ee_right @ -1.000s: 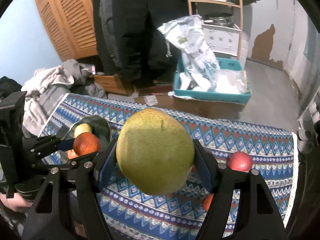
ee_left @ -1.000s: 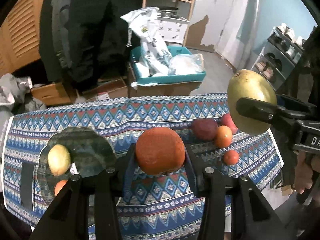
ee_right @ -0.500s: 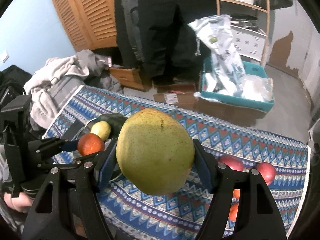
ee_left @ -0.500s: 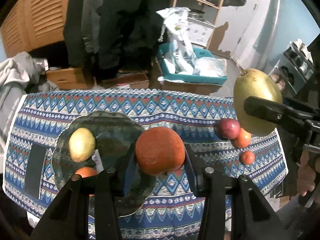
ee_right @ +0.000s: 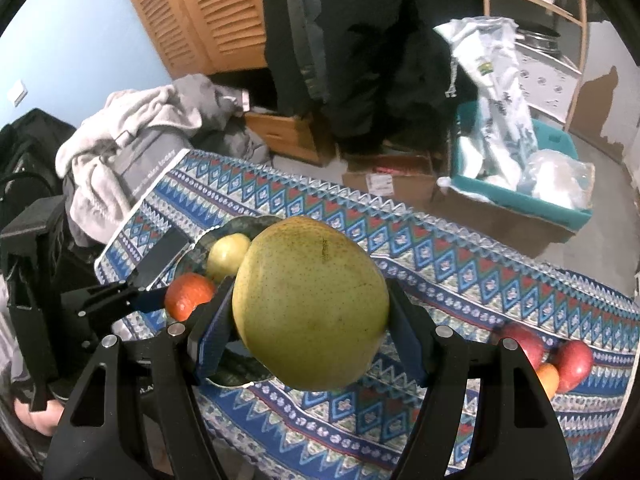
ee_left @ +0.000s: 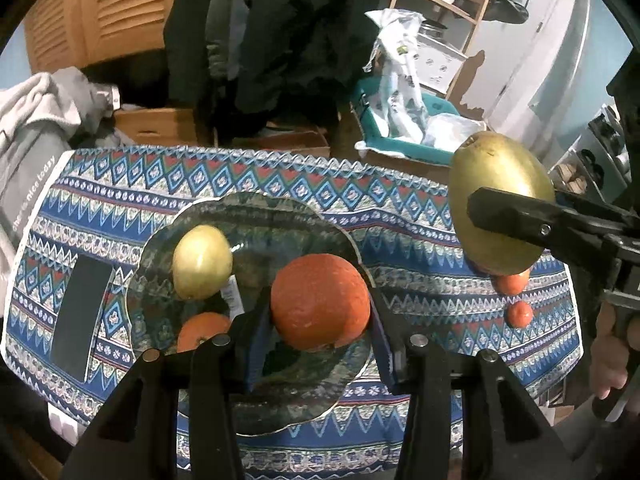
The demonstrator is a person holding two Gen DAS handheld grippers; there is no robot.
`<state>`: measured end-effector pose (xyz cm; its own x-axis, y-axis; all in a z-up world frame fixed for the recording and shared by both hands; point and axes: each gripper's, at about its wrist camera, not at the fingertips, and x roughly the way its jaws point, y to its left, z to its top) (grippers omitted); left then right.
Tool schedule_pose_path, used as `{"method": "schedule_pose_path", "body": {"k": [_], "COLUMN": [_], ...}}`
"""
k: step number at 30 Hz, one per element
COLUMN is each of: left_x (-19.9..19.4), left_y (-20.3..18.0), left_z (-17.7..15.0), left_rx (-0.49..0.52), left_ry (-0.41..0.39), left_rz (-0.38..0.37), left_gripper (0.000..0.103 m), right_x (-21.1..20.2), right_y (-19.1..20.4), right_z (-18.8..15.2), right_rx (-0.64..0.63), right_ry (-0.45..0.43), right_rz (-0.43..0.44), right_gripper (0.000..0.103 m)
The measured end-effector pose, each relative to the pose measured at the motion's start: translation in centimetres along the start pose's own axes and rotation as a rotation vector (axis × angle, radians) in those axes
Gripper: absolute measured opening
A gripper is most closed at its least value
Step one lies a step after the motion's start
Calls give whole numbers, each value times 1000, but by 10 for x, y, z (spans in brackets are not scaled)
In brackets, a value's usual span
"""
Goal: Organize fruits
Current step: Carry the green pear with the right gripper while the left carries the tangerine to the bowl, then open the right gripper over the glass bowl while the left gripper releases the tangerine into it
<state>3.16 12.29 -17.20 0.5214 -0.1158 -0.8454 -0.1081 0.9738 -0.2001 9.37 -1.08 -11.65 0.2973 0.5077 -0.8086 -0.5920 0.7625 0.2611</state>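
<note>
**Both grippers carry fruit above the plate and cloth**

In the left wrist view, a black slab (ee_left: 80, 316) lies at the left on the patterned cloth (ee_left: 280, 184). Just right of it sits the dark plate (ee_left: 256, 216), with a yellow fruit (ee_left: 202, 262) in its upper left part and a small orange fruit (ee_left: 202, 330) below that, partly hidden by a finger. At lower centre the left gripper (ee_left: 320, 344) clamps an orange (ee_left: 320, 300) between its blue pads, over the plate's right half. At the right edge the right gripper (ee_left: 516, 220) grips a pear (ee_left: 496, 184), seen side-on. Below the pear, two little orange fruits (ee_left: 519, 314) rest on the cloth.

In the right wrist view, the left gripper (ee_right: 160, 300) shows at the left with the orange (ee_right: 188, 294), the yellow fruit (ee_right: 228, 254) just behind it. The pear (ee_right: 312, 304) fills the centre (pads pressing both flanks). Two red fruits (ee_right: 572, 360) lie at lower right, touching.
</note>
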Motion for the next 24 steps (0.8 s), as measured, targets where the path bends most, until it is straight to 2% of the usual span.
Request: {"method": "schedule_pose_path", "body": {"k": [13, 24], "left_x": [44, 60], "left_y": [26, 36], "left_z": [-24, -32], "left_rx": [-35, -51], "left_ry": [127, 159], "left_rz": [27, 60], "left_gripper": [46, 46], "right_x": [72, 117], "right_y": [21, 25], "right_z": [-3, -13], "right_rx": [-27, -12], "right_ry": [119, 193], "right_rz": [52, 73], "right_gripper": [72, 72]}}
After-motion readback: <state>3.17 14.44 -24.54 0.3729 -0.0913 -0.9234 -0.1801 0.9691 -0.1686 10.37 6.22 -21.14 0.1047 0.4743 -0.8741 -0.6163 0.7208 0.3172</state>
